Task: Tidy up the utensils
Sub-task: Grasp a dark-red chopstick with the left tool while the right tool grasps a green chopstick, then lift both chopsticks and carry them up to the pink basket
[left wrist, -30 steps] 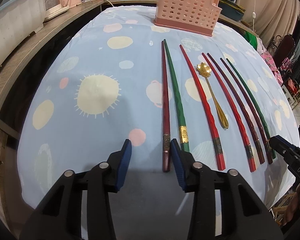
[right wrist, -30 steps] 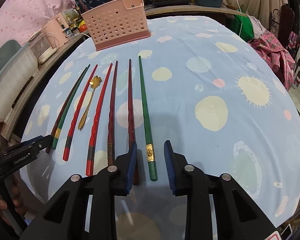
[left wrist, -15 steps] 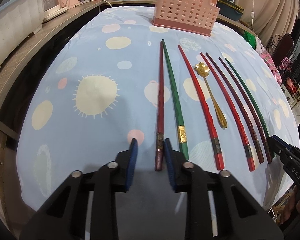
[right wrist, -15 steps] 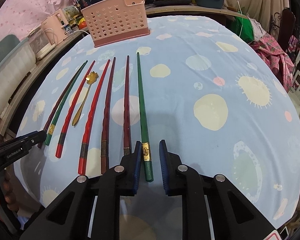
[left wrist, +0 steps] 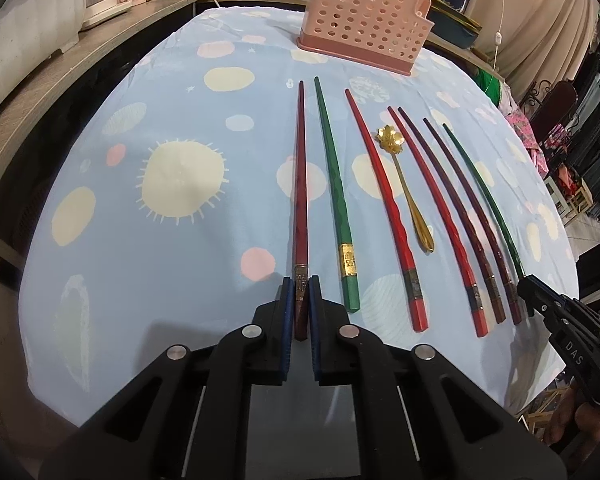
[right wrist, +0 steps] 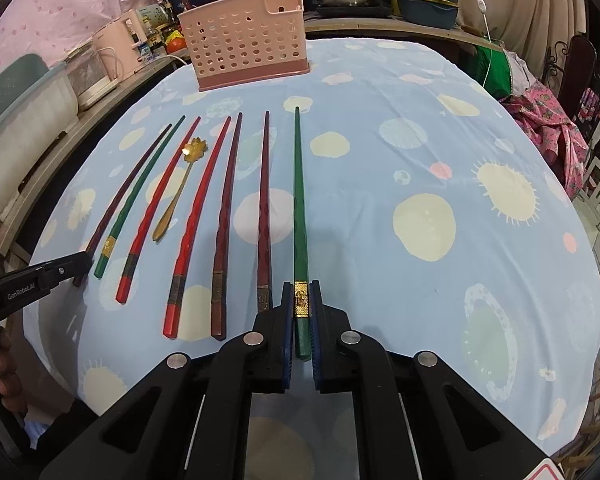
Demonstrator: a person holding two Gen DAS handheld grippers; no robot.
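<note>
With every utensil still outside the pink basket [right wrist: 244, 46], I clamp left gripper [left wrist: 299, 304] on the maroon chopstick [left wrist: 300, 184] and right gripper [right wrist: 301, 312] on the green chopstick [right wrist: 299, 200].

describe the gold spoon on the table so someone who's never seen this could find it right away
On the blue tablecloth, in front of the pink basket, seven chopsticks lie in a row. The gold spoon lies in that row between two bright red chopsticks, its bowl toward the basket. It is the only metal, gold piece, shorter than every chopstick, with a flower-shaped bowl.
</note>
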